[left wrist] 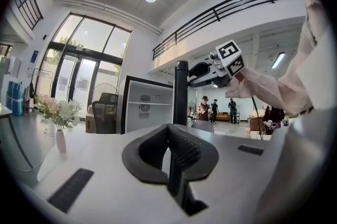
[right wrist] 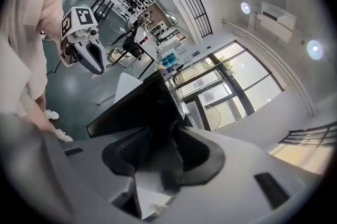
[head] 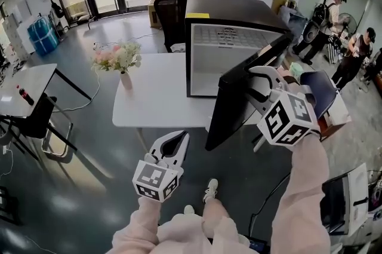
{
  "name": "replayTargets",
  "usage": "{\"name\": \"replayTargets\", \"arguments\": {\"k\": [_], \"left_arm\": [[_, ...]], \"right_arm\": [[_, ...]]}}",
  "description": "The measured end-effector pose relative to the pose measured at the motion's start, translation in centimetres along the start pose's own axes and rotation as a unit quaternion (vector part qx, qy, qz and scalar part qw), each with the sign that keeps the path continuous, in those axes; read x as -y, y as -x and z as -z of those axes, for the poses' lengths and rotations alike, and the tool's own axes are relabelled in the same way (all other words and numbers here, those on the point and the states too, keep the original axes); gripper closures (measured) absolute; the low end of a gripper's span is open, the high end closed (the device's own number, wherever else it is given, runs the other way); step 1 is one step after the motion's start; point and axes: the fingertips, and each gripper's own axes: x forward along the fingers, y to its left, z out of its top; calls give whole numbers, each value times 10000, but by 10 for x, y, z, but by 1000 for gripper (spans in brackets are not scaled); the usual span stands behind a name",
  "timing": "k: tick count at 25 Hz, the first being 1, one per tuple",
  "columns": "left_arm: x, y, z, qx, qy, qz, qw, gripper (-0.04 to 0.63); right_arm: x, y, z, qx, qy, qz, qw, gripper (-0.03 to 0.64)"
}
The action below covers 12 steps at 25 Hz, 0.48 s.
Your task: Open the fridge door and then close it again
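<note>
A small black fridge (head: 233, 14) stands on a white table (head: 155, 97) with its white inside showing. Its black door (head: 239, 103) hangs swung out toward me. My right gripper (head: 261, 84) sits at the door's free edge. In the right gripper view the jaws of that gripper (right wrist: 158, 152) stand wide on either side of the door (right wrist: 142, 107), and no pad visibly presses on it. My left gripper (head: 176, 140) hovers below the table's front edge, shut and empty; its pads (left wrist: 181, 146) meet in the left gripper view.
A vase of pale flowers (head: 122, 61) stands at the table's left end. Behind the table are a black chair (head: 173, 8) and a fan. Several people (head: 352, 55) stand at the far right. Another table (head: 24, 82) is on the left.
</note>
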Motion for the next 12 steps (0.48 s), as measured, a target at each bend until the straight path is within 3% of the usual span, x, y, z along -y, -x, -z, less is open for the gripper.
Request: {"name": "replayTargets", "arguments": {"k": [12], "left_arm": [[29, -10, -10, 26, -93, 248, 9996, 584]], "right_arm": [[-16, 43, 21, 131, 146, -187, 9996, 453]]}}
